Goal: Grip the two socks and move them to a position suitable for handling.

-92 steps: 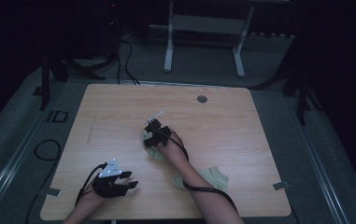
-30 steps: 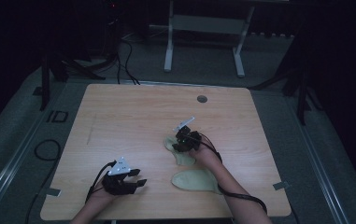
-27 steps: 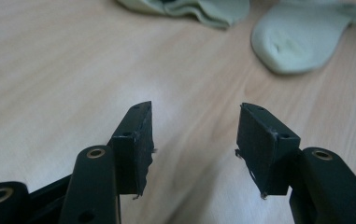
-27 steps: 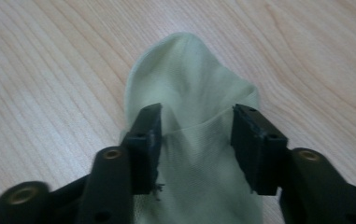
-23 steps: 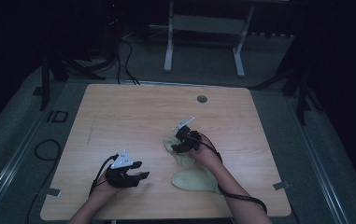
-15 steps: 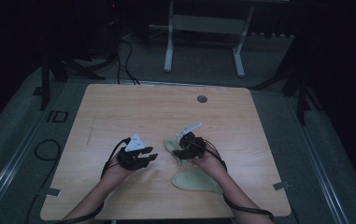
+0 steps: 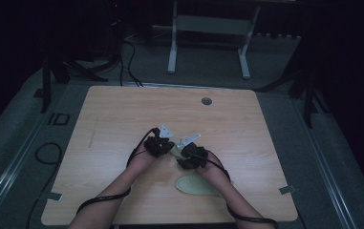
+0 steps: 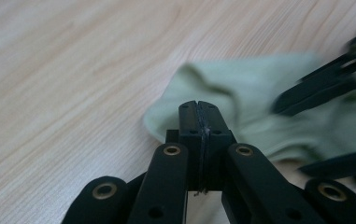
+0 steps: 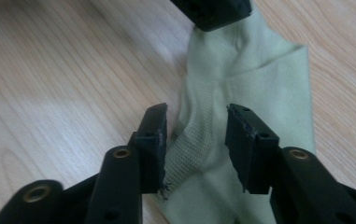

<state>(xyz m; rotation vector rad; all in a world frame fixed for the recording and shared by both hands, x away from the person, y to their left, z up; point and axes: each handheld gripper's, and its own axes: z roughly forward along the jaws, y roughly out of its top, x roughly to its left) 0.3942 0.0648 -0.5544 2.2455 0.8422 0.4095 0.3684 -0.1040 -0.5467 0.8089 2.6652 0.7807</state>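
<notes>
Left gripper: jaws fully closed, pads meeting, their tips at the rim of a pale green sock. Whether a fold of cloth is pinched between them cannot be told; none shows in the seam. Right gripper: jaws parted, straddling the sock's mesh band without pressing it, apparently to steady the cloth while the other end is taken.

The high view places the left gripper and right gripper together near the middle of the worktop, with a second sock lying flat toward the near edge. The gripper views alone show the jaw gaps.
</notes>
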